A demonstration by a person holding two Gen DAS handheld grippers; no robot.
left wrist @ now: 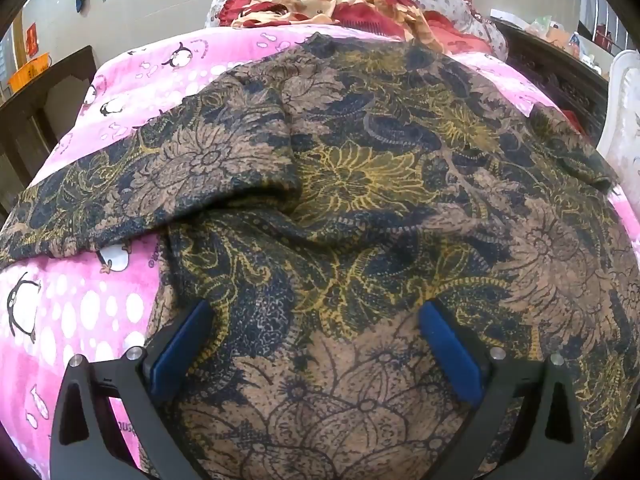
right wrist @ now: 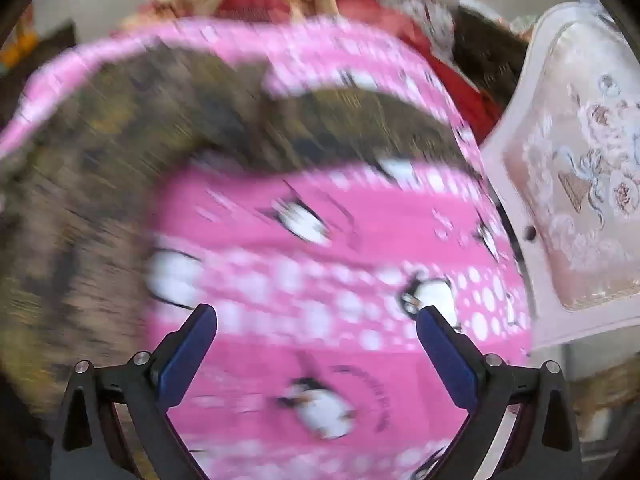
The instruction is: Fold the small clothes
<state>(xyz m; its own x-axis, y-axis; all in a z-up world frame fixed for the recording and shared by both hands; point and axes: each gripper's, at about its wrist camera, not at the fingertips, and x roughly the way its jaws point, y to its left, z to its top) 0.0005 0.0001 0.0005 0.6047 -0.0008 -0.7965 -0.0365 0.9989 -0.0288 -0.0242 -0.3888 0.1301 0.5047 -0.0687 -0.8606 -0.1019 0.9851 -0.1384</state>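
A brown garment with black and yellow flower print (left wrist: 360, 184) lies spread on a pink penguin blanket (left wrist: 72, 312). One sleeve (left wrist: 120, 200) reaches out to the left. My left gripper (left wrist: 316, 312) is open, its blue pads just above the garment's near part, holding nothing. In the blurred right wrist view the garment (right wrist: 92, 184) lies to the left and curves across the back. My right gripper (right wrist: 316, 316) is open and empty over the bare pink blanket (right wrist: 320, 280).
A red and cream floral quilt (left wrist: 320, 0) is heaped at the far end of the bed. A white chair with floral upholstery (right wrist: 580, 184) stands close to the bed's right edge. Dark wooden furniture (left wrist: 44, 112) stands at the left.
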